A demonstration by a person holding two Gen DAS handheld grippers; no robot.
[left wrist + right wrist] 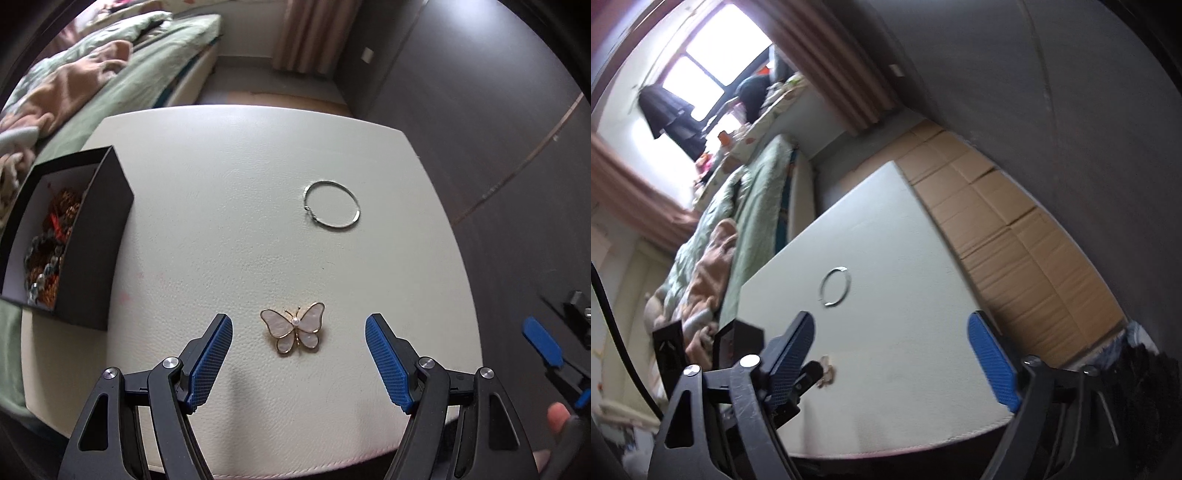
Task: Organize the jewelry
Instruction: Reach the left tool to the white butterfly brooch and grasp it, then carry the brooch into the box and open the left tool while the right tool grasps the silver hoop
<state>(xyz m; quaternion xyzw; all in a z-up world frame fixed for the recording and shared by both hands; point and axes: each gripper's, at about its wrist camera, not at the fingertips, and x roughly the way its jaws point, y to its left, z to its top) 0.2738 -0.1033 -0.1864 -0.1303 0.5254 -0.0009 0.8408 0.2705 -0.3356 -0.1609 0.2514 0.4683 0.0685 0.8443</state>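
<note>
Lying flat on the cream, leather-textured surface point(229, 184), a butterfly brooch with pearly pink wings, a gold wire outline and a small white bead at its centre point(293, 326) sits just ahead of the left gripper point(299, 334), roughly midway between its two blue-padded fingers. Those jaws stand wide apart, with neither pad touching the brooch. Further out on the same surface, well apart from the brooch and toward the far right, a thin silver metal hoop point(331, 204) lies flat with a small gap or clasp at its left side. At the left edge of the surface stands an open black cardboard box with a pale lining point(92, 254), holding a tangle of beaded pieces in brown, orange and red point(50, 254).

From the right wrist view, the right gripper point(892, 349) hangs over the near part of the surface with its jaws spread wide and nothing between them; the hoop lies beyond them. The left gripper's black finger reaches in from the left of that view, partly covering the brooch. In the left wrist view a fingertip point(557, 417) of the person shows at the lower right, beside the right gripper.

Beyond the surface a bed with a green quilt point(159, 70) and rumpled pink fabric lies to the left.
</note>
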